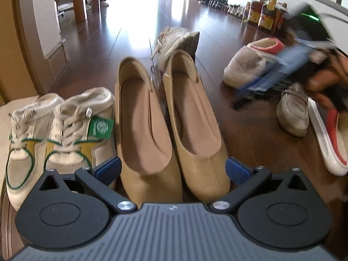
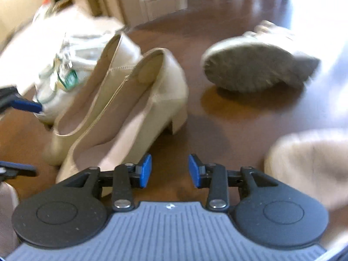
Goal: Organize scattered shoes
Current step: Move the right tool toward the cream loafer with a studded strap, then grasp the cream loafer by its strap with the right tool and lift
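Two tan leather pumps (image 1: 174, 117) w/ smooth rounded toes, pinkish lining and block heels are stood side by side, touching, on the dark glossy wood floor (image 1: 250, 139). Their toes are flanked by the blue pads of the left gripper (image 1: 174, 169), spread wide, one pad at each outer side; whether the pads press the leather cannot be told.

Just left of the pumps, a pair of cream mesh sneakers (image 1: 58, 134) w/ green piping, mustard patches and a green tag is set parallel, close together. Behind the pumps, a beige lace-up sneaker (image 1: 174, 41) is tipped on its side, its grey lugged sole (image 2: 256, 69) exposed.

The right gripper (image 2: 169, 170) is seen w/ a moderate gap between its flat blue pads, nothing between them, above bare floor beside the pumps' heels. Near it lie a fuzzy beige slipper (image 1: 243, 69), a greyish suede loafer (image 1: 293, 111) and a red-and-white slip-on (image 1: 330, 137), scattered apart.
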`<state>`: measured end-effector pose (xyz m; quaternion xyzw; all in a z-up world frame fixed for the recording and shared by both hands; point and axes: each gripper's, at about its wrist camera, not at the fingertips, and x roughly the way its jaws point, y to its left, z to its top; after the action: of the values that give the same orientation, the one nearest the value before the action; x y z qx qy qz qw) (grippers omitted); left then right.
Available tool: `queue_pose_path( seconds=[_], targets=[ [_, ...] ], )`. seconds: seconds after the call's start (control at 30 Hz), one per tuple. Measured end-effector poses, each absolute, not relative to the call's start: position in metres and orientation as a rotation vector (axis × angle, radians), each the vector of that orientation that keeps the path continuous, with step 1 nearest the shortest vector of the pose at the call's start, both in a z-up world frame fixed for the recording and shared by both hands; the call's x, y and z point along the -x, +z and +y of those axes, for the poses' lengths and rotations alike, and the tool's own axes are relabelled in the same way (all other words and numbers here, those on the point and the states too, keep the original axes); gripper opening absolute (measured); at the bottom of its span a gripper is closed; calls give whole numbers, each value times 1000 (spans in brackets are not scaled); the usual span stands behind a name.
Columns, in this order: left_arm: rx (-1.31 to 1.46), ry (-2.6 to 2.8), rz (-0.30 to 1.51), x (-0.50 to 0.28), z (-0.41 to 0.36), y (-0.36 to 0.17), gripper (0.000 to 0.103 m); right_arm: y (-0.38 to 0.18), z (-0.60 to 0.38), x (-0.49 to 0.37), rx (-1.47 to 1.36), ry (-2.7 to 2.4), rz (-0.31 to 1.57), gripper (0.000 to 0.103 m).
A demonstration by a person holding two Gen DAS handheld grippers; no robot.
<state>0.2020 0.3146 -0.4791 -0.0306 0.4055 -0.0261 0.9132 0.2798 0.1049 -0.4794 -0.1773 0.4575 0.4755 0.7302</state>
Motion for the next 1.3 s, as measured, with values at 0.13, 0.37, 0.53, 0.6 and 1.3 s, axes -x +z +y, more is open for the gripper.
queue_pose_path(
  seconds=[0.13, 0.37, 0.53, 0.6, 1.3],
  targets=[
    [59, -74, 816, -217, 311, -468, 103, -460, 31, -275, 303, 926, 1049, 54],
    [-1, -157, 791, -250, 290, -444, 103, -458, -77, -289, 258, 663, 1133, 62],
    [-85, -244, 778, -271, 265, -426, 103, -453, -95, -273, 328, 649, 1067, 62],
    [-114, -284, 781, -278, 253, -417, 103, -453, -86, -274, 344, 683, 1021, 63],
    [-33, -254, 838, -242, 247, -432, 103, -483, -6, -328, 590, 1178, 1252, 8]
  ],
)
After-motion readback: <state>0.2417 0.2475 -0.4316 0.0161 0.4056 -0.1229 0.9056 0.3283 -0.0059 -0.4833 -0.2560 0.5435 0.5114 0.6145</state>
